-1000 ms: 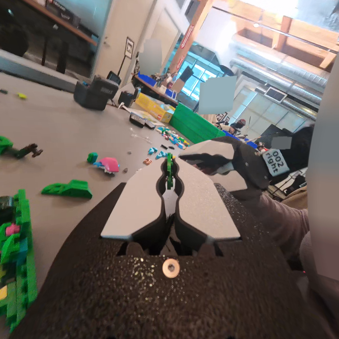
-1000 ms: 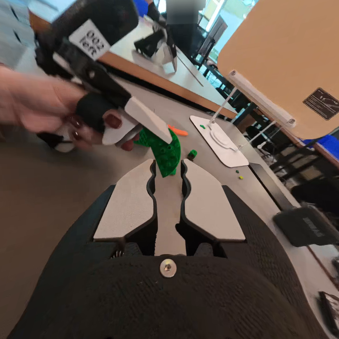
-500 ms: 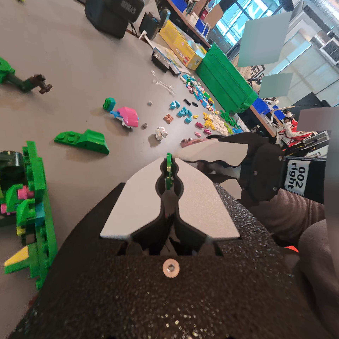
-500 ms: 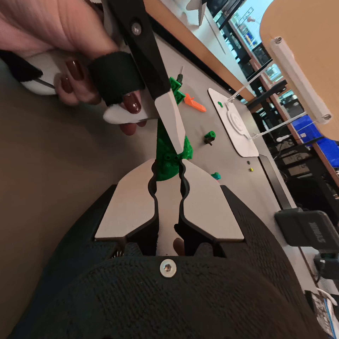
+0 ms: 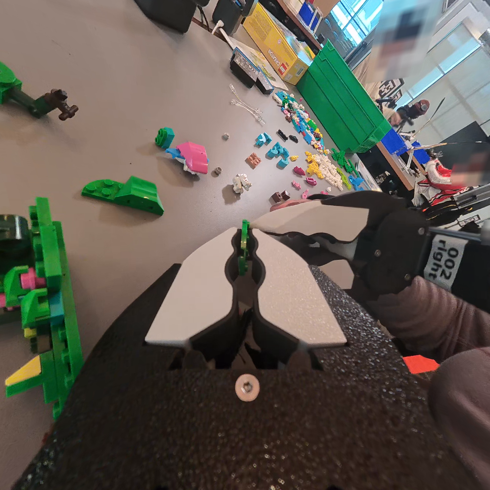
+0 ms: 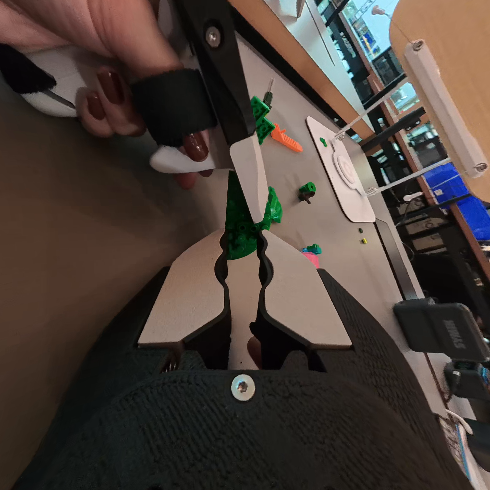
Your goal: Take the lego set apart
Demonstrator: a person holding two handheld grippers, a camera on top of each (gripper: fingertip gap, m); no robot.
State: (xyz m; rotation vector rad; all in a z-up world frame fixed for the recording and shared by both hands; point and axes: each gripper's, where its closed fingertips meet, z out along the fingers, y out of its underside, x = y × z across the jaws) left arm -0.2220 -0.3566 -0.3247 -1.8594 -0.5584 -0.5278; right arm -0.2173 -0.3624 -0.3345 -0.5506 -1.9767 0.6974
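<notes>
My left gripper [image 5: 244, 230] is shut on a thin green lego plate [image 5: 243, 246], held edge-on above the grey table [image 5: 119, 66]. In the right wrist view the same plate [image 6: 238, 212] hangs down from the left gripper [image 6: 244, 201], which a hand holds. My right gripper [image 6: 241, 234] is open, and the plate's lower end sits between its fingertips. Whether they press on it does not show. In the left wrist view its upper finger [image 5: 305, 225] touches the plate's top edge. A partly taken-apart green build [image 5: 45, 291] lies at the left.
On the table lie a green wedge piece [image 5: 124, 193], a pink and blue piece [image 5: 191, 156], a spread of small loose bricks [image 5: 313, 159], a green bin [image 5: 342, 98] and a yellow box [image 5: 275, 50]. An orange tool [image 6: 287, 140], a white pad [image 6: 344, 172] and a black device [image 6: 440, 331] lie to the right. The black device [image 6: 440, 331] is about equally far from each gripper, around 35 cm.
Both grippers came together: the plate went from just in front of my right fingertips to between them. The left gripper tilted downwards and kept its hold. The right fingers' gap looks unchanged.
</notes>
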